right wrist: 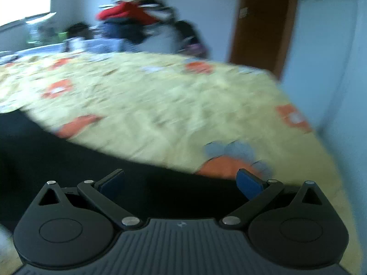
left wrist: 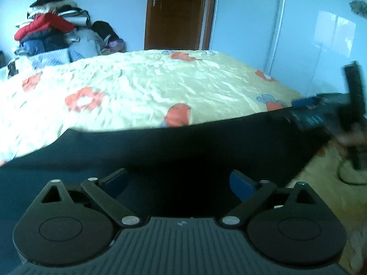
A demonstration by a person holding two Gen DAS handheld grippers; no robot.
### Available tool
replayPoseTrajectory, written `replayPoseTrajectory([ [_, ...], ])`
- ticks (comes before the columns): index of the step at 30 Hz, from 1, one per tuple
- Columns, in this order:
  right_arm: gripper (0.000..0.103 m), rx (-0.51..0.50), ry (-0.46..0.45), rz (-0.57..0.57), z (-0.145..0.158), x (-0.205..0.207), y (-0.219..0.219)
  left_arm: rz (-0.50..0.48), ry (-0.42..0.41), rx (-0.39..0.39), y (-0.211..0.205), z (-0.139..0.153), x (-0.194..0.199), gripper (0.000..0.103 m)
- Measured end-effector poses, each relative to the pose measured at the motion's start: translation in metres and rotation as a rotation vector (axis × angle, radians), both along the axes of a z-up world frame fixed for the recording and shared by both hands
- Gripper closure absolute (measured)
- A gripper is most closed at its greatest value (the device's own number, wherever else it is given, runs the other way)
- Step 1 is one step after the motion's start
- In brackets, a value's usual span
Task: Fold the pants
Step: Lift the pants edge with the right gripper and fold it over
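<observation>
Dark navy pants lay spread across the near edge of the bed in the left wrist view, covering the lower half of the frame under the left tool. Its blue-padded fingers stood wide apart above the cloth, gripping nothing. Yellow floral bedspread, creased, ran beyond the pants to the far side. Pile of clothes stacked at the far left corner against the wall; brown door behind the bed; white wardrobe panels to the right. Right tool showed at the right edge, blurred, at the pants' far end; contact with the cloth could not be told. Right wrist view, heavily blurred: pants ran as a dark band from left to below the right tool, fingers likewise wide apart and holding nothing. Bedspread beyond, clothes pile and door behind.
</observation>
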State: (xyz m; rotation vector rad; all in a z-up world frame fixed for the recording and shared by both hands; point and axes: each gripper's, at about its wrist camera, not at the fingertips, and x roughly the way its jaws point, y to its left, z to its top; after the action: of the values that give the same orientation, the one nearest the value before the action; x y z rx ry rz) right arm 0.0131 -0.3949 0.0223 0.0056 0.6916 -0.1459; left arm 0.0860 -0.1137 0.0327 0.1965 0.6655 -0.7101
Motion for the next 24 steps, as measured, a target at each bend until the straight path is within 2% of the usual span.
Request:
replayPoseTrajectory([
  [2,0.0,-0.01,0.062,0.069,-0.006,0.001,0.009,-0.017,0.01,0.049,-0.026,-0.009,0.006,0.006],
  [4,0.0,-0.047,0.133,0.107,-0.018,0.009,0.013,-0.046,0.022,0.13,-0.05,-0.022,0.004,0.006],
  [6,0.0,0.006,0.145,0.111,-0.023,0.012,0.001,-0.072,-0.031,0.178,-0.06,-0.031,-0.011,0.007],
  [8,0.0,0.047,0.13,0.094,-0.027,0.026,-0.011,-0.089,-0.051,0.173,-0.058,-0.033,-0.025,0.008],
  [11,0.0,0.047,0.113,0.057,-0.028,0.05,-0.022,-0.1,0.032,0.136,-0.047,-0.033,-0.024,0.007],
  [14,0.0,0.08,0.111,0.025,-0.028,0.065,-0.028,-0.151,0.027,0.152,-0.042,-0.032,-0.035,0.007],
  [17,0.0,0.061,0.054,-0.073,-0.013,0.044,-0.031,-0.163,-0.004,0.121,-0.037,-0.028,-0.042,0.011],
  [20,0.0,0.121,0.022,-0.057,-0.006,0.009,-0.032,-0.129,-0.041,0.058,-0.036,-0.022,-0.041,0.01],
  [22,0.0,0.138,0.059,-0.028,-0.009,-0.006,-0.032,-0.091,-0.078,0.015,-0.037,-0.016,-0.037,0.008],
  [24,0.0,0.123,0.13,0.009,-0.019,-0.011,-0.032,-0.055,-0.075,-0.009,-0.04,-0.015,-0.029,0.005],
])
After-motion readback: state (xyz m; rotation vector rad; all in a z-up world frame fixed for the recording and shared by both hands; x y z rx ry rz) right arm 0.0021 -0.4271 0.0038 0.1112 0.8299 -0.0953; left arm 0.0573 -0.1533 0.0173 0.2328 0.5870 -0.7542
